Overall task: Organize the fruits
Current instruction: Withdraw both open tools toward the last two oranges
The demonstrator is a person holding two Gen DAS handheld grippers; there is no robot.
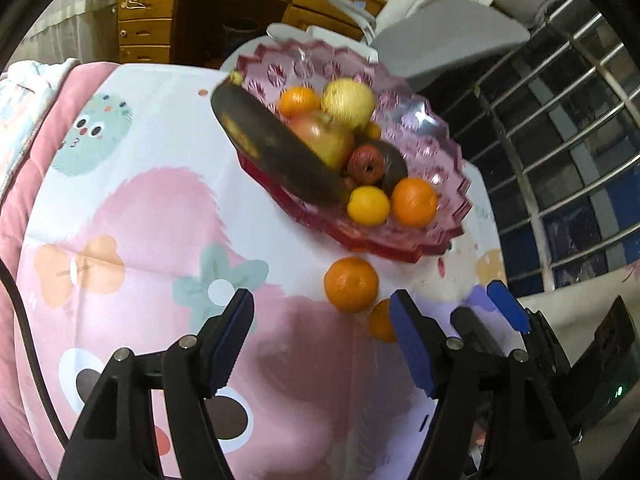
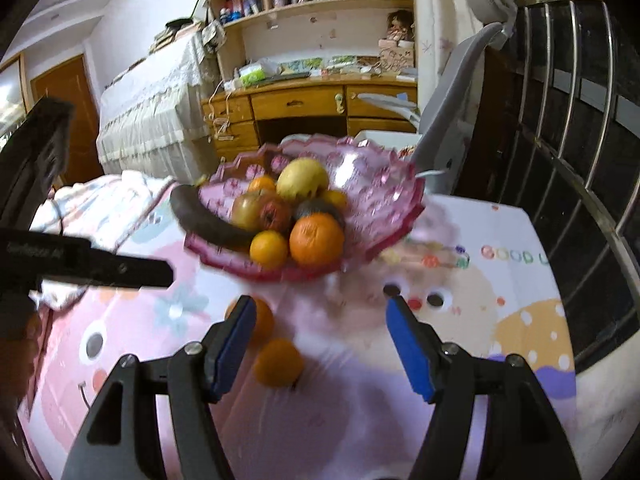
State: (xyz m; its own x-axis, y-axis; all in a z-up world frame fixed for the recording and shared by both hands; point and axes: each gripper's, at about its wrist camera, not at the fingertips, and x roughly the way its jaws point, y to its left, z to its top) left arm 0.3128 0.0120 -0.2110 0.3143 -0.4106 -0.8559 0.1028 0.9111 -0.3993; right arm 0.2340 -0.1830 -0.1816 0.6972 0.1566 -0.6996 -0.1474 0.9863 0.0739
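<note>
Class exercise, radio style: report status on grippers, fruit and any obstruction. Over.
Left gripper open, empty. Right gripper open, empty. Two oranges loose on cloth, outside the pink bowl. Nothing blocking either orange.

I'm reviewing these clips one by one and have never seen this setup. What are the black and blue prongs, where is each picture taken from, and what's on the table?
No robot here: a person carries a hand-held claw in each hand, with a camera looking along its two blue-padded fingers. One picture is from the left claw, the other from the right claw. Both are open and hold nothing. On the cartoon-print cloth stands a pink glass bowl piled with fruit, including a blackened banana. Two oranges lie loose in front of it: one and another.
</note>
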